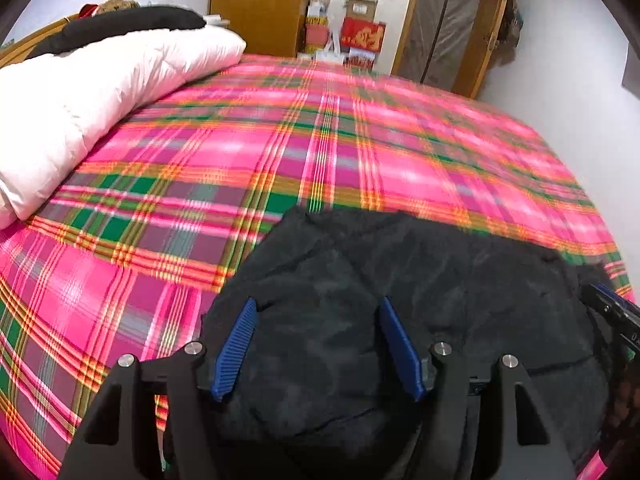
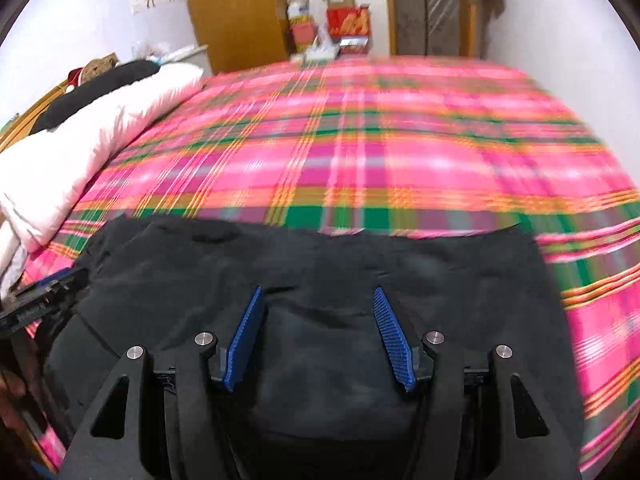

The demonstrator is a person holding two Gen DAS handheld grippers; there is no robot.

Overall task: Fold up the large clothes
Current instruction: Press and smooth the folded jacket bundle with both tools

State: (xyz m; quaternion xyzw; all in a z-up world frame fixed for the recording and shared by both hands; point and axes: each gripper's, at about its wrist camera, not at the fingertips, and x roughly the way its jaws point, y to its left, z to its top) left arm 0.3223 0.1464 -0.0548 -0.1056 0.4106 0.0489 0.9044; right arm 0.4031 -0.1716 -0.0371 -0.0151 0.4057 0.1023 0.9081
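a black garment (image 1: pixel 400 300) lies bunched on the bed (image 1: pixel 320 140), at the near edge of the pink, green and orange plaid cover, close under both cameras. in the right wrist view the same garment (image 2: pixel 320 272) spreads wide along that near edge, and its far border runs almost straight across the plaid.

the left gripper (image 1: pixel 316 308) hangs over the garment with its blue fingers (image 1: pixel 236 348) apart; dark cloth fills the gap behind them, but the pads do not press on it as far as the picture shows. the right gripper (image 2: pixel 318 298) is in the same way over the cloth, its blue fingers (image 2: pixel 390 336) also apart, nothing pinched between them (both pictures are blurred, the right one more).

at the right edge of the left wrist view a part of the other gripper shows, just beside the garment. at the left edge of the right wrist view the left one shows in the same manner.

along the left side of the bed lies a white duvet (image 1: pixel 92 92), rolled, with a black cloth (image 1: pixel 132 24) on top of it. beyond the far edge of the bed stand a wooden wardrobe (image 1: pixel 260 4) and some red boxes (image 1: pixel 362 36) against the wall.
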